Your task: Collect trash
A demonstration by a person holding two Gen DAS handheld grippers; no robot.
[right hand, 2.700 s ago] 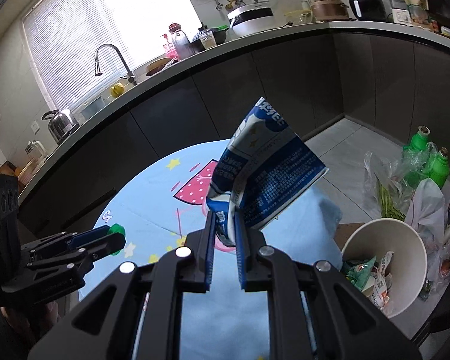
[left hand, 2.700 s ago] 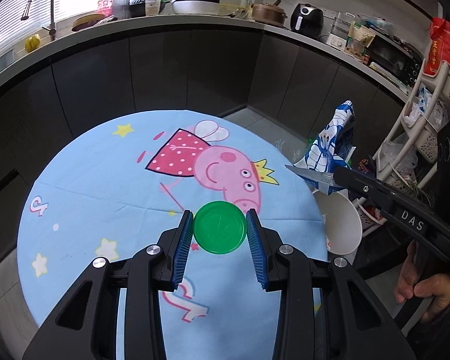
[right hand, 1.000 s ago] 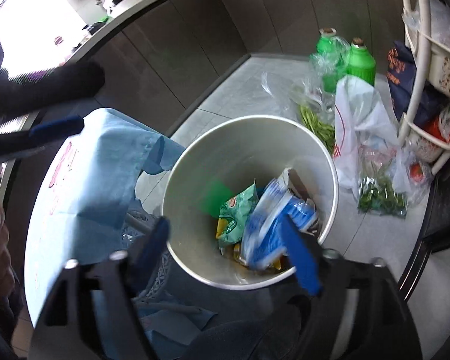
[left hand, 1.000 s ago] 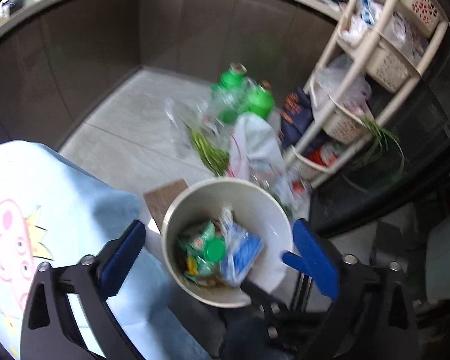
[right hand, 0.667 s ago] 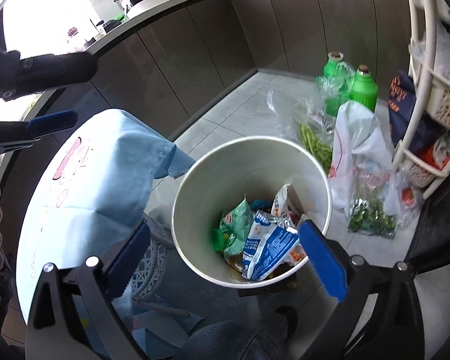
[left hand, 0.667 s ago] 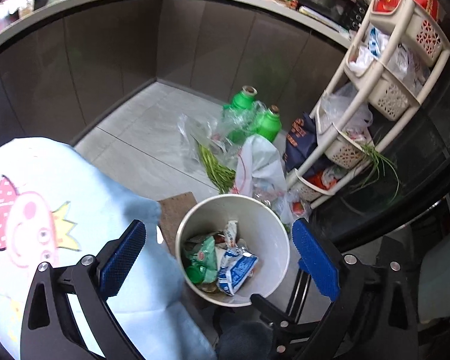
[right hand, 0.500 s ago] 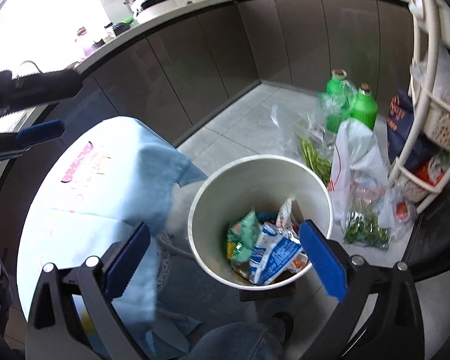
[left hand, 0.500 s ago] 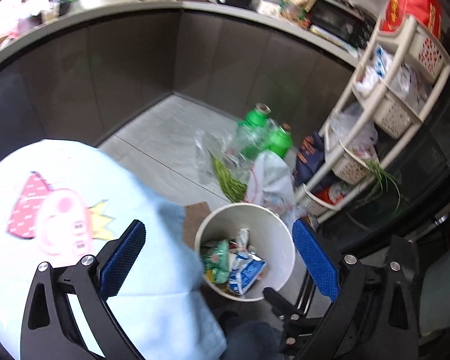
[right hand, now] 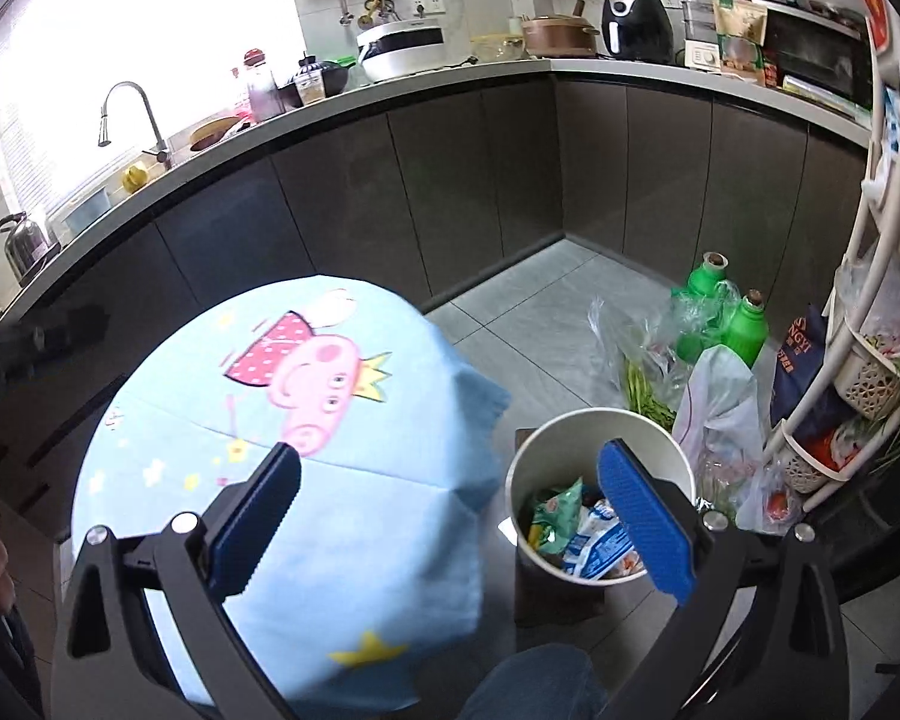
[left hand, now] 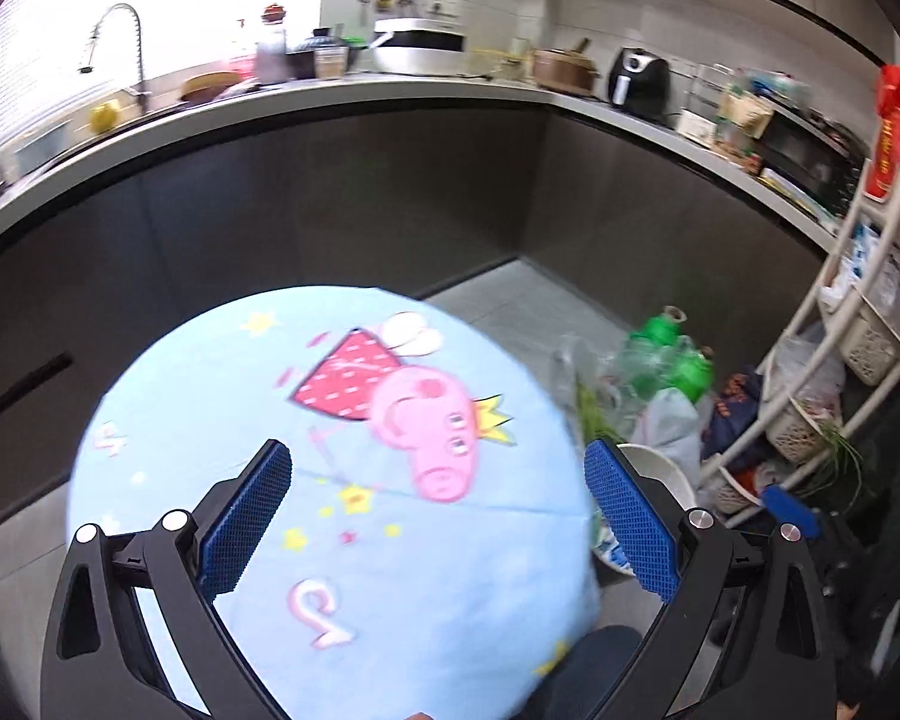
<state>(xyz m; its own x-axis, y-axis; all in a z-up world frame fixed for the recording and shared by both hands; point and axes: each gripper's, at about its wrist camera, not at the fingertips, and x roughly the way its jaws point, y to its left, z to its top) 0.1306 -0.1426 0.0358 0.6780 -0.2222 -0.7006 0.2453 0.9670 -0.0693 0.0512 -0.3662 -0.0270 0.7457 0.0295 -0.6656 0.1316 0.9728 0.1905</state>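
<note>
A white trash bin stands on the floor right of the round table with its blue cartoon cloth. Inside lie a blue-white snack bag and a green wrapper. My right gripper is wide open and empty, held above the gap between table and bin. My left gripper is wide open and empty above the table cloth. The bin's rim peeks out behind the table edge in the left wrist view.
Green bottles and plastic bags with greens lie on the floor behind the bin. A white shelf rack stands at the right. Dark cabinets and a cluttered counter curve around the back. My knee is below.
Both grippers let go of their trash: the green lid and the blue snack bag now lie in the bin. Both have swung back from over the bin toward the table, jaws wide open.
</note>
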